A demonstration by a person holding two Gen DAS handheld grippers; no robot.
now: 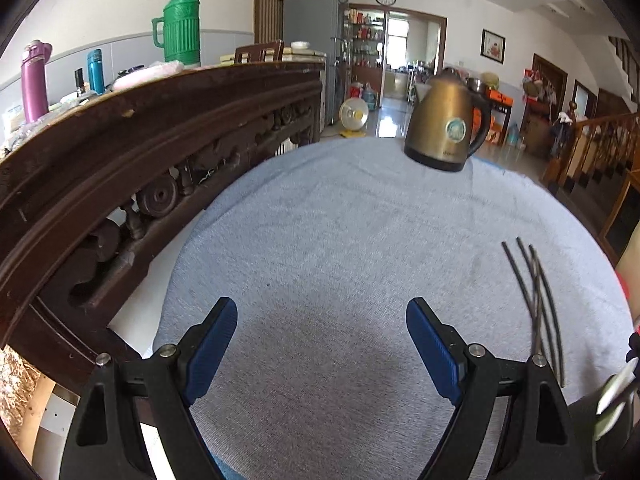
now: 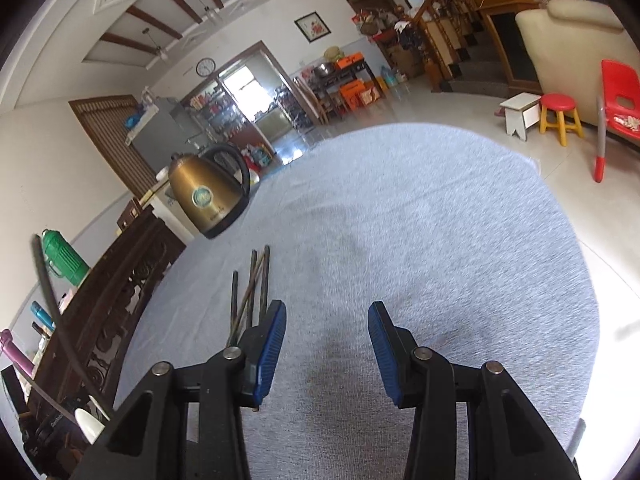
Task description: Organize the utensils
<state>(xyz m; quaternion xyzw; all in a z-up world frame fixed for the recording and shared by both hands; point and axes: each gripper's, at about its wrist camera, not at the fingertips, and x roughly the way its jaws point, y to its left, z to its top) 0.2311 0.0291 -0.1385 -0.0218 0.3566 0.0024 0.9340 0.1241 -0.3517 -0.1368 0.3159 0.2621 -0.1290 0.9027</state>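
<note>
While both tools hang wide and empty over the worktop (image 1: 320, 240), the chopsticks (image 2: 250, 292) lie just left of the right tool (image 2: 327, 344), right of the left tool (image 1: 322, 340), so gathering them seems next.

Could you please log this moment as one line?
left gripper open, empty | right gripper open, empty | chopsticks loose on cloth

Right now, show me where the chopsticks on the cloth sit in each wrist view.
Left wrist view: the chopsticks lie lower right on the grey cloth, right of the open left gripper.
Right wrist view: the chopsticks lie lower left, just beyond the left finger of the open right gripper.
Shared landmark: the brass kettle standing farther back.
</note>
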